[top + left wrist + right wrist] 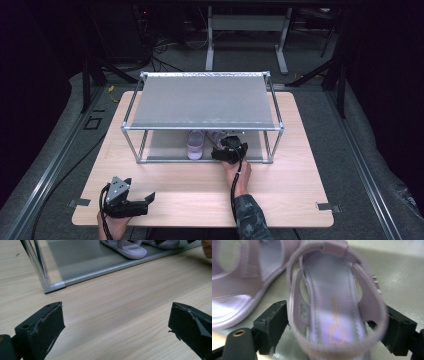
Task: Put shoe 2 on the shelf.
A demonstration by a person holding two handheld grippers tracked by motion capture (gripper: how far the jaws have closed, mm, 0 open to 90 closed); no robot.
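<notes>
A: Where is the right sandal [334, 305]?

B: On the lower shelf [160, 145] of the rack, right of its twin. Right gripper [332, 327] fingers straddle the heel strap, apparently not pressing. Left gripper [115, 325] is wide open, empty, above the counter [112, 302].

A: Handling?

B: Probably light, soft straps; grip the heel. Long axis runs near-far, toe far.

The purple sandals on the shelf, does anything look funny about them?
Nothing looks broken. The two sandals sit side by side on the rack's bottom shelf. The right claw straddles one sandal's heel, and that picture is a bit blurry.
</notes>
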